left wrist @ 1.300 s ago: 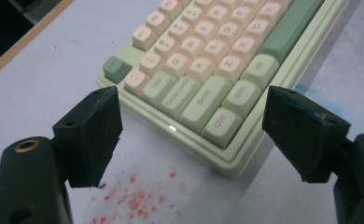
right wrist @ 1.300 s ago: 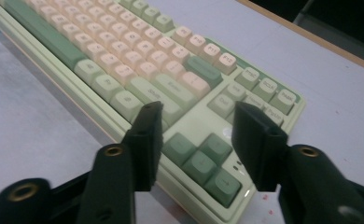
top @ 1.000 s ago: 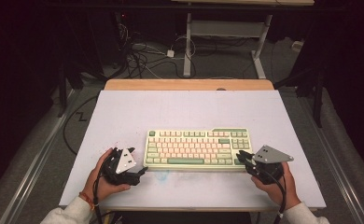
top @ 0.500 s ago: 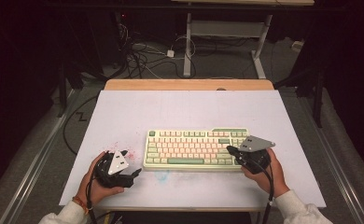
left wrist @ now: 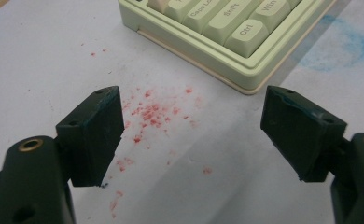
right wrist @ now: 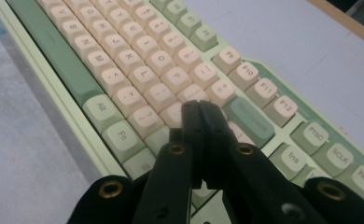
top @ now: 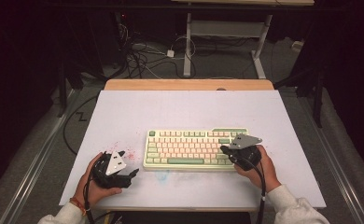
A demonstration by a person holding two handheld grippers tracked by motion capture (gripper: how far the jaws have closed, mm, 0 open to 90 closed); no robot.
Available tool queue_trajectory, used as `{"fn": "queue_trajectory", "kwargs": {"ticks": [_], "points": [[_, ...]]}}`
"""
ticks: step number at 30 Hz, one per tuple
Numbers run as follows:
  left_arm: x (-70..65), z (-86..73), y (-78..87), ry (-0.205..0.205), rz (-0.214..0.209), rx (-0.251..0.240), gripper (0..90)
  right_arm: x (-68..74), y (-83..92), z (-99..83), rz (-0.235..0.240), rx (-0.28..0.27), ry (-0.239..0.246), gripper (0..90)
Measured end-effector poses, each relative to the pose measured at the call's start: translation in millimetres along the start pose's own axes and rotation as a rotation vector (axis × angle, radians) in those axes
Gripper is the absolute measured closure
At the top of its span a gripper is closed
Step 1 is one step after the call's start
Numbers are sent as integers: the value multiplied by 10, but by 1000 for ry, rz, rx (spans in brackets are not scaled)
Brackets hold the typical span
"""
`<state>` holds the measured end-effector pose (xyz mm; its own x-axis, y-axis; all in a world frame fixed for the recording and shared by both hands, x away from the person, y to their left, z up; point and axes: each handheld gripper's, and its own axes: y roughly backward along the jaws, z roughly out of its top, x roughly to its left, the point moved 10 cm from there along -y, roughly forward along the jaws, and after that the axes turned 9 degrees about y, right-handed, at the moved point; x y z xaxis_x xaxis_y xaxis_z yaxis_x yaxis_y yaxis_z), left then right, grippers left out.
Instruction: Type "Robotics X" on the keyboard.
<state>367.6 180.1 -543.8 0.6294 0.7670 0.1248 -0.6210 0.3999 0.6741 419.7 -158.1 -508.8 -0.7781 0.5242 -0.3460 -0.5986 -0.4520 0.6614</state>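
A pale green keyboard [top: 194, 149] with cream and green keys lies near the front of the white table top [top: 189, 112]. My right gripper [top: 225, 150] is shut with nothing between its jaws. Its tips hover over the keys at the keyboard's right end. In the right gripper view the closed tips [right wrist: 199, 105] sit above the cream keys of the keyboard [right wrist: 138, 60], close to a wide green key. My left gripper [top: 131, 175] rests open on the table. It sits just short of the keyboard's front left corner [left wrist: 250, 79], with only bare table between its pads [left wrist: 98, 135].
Red specks [left wrist: 152, 114] dot the table between the left jaws, and a blue smudge [left wrist: 339, 44] marks the surface in front of the keyboard. A wooden strip [top: 189, 85] borders the far edge. Cables and desk legs [top: 187, 42] lie on the floor beyond.
My right gripper has moved left from beside the keyboard to over its right-end keys. The left hand has hardly shifted.
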Motion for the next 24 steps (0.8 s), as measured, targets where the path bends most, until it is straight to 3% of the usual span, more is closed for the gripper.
{"fn": "queue_trajectory", "kwargs": {"ticks": [9,12,19,22,24], "points": [[17,9,22,2,7,-2,233,54,-30,-102,24,22,-10,900],[13,19,42,9,-23,-7,349,69,-57,-136,30,35,-11,900],[27,57,131,72,-93,-12,760,77,-64,-154,38,27,-37,900],[13,88,190,71,-120,-18,856,81,-63,-158,37,23,-46,900],[3,123,227,79,-136,-29,875,84,-63,-156,32,23,-45,900]]}}
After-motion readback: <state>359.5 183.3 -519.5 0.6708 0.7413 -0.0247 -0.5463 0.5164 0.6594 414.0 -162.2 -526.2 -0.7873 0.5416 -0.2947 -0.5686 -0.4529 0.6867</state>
